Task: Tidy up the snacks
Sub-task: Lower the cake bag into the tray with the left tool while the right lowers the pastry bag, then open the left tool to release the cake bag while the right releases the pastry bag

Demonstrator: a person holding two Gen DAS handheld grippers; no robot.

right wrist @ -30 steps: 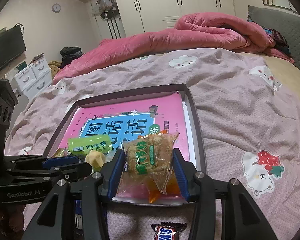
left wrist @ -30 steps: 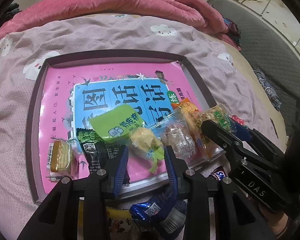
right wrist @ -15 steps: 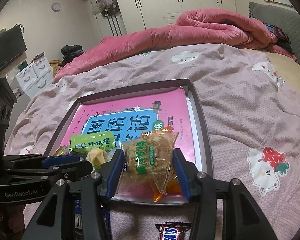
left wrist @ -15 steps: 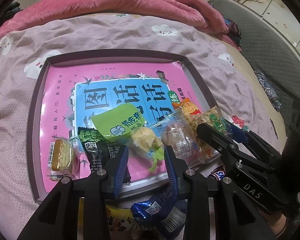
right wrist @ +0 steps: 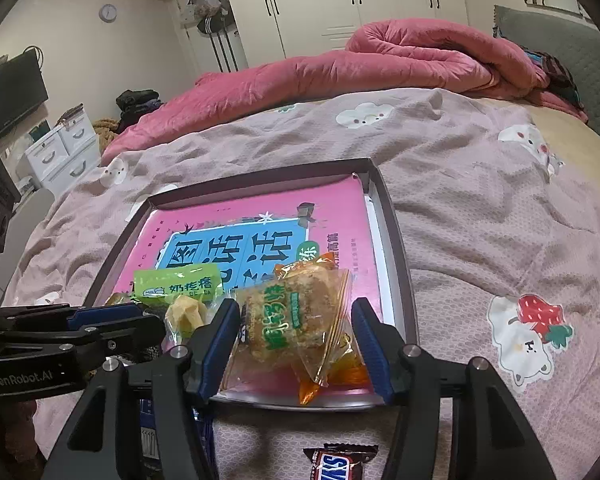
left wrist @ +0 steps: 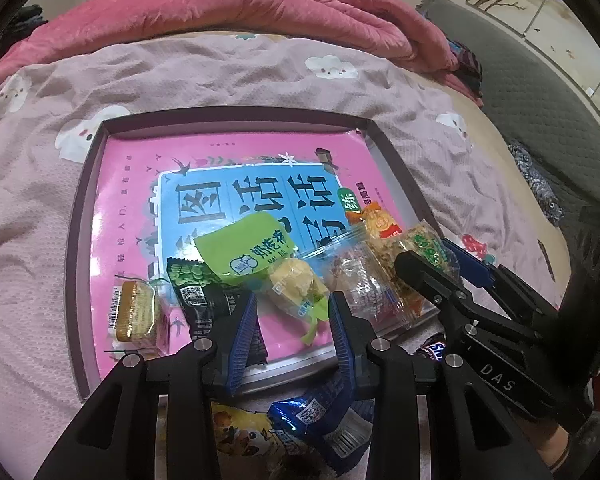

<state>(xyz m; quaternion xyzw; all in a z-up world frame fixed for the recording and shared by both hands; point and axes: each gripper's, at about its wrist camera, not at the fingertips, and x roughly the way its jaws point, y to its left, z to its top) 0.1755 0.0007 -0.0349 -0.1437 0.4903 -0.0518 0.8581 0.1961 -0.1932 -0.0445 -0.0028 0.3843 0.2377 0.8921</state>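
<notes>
Jaws of the right gripper (right wrist: 296, 334) have just been opening, their pads now clear of the crumb-cake packet (right wrist: 290, 322) that a second ago sat pinched between them; it lies at the tray's (right wrist: 396, 240) 5 o'clock corner, atop an orange packet (right wrist: 340, 368). At the left gripper's (left wrist: 292, 330) 12 o'clock a yellow snack (left wrist: 294, 284) lies on the tray; its narrowly parted jaws grasp nothing. A chocolate bar (right wrist: 340, 464) sits on the bedspread (right wrist: 500, 208) at 6 o'clock.
</notes>
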